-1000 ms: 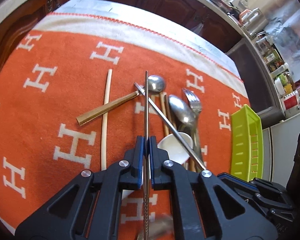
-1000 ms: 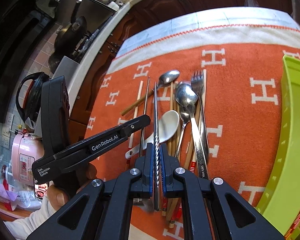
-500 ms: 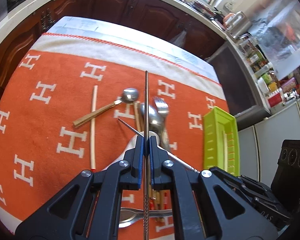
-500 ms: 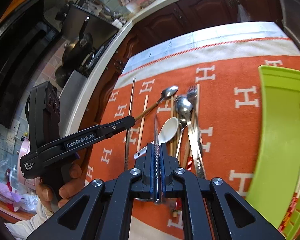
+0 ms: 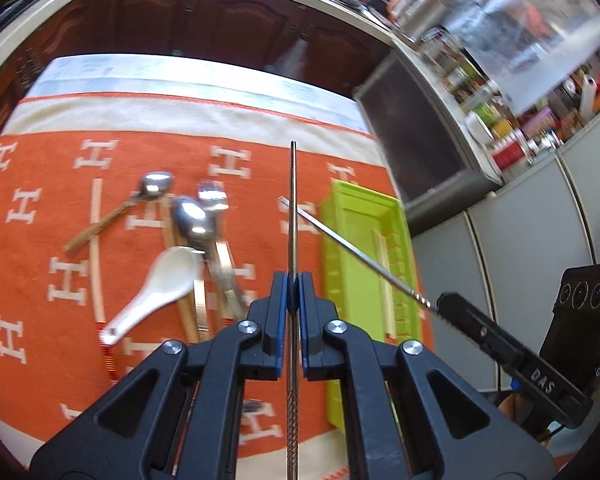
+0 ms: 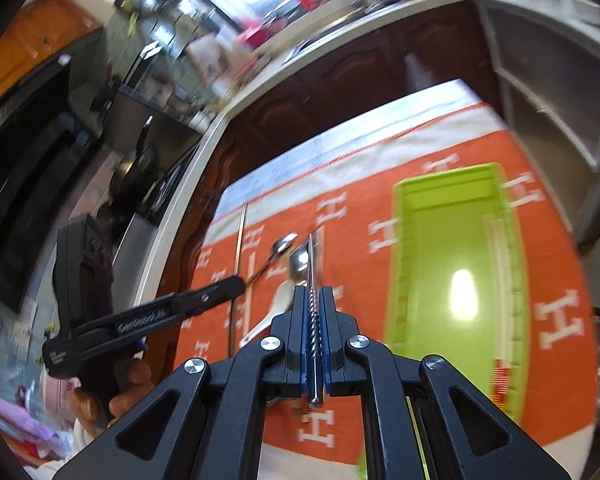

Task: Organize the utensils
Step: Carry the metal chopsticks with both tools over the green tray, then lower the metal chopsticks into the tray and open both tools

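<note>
Here each thin steel chopstick is off the cloth: one (image 5: 293,216) is pinched in the left hand-held gripper (image 5: 293,296), its jaws closed narrow on the shaft, and the other (image 6: 313,316) is clamped by its twisted end in the right hand-held gripper (image 6: 313,320), likewise closed tight. The step in hand looks like carrying the pair to the lime-green plastic tray (image 6: 428,240), where pale chopsticks (image 6: 500,280) already lie along one wall. Next, each rod needs lining up with the tray's length before release. The white ceramic spoon (image 5: 160,284), metal spoons and fork remain on the orange cloth-covered tabletop (image 5: 40,240).
</note>
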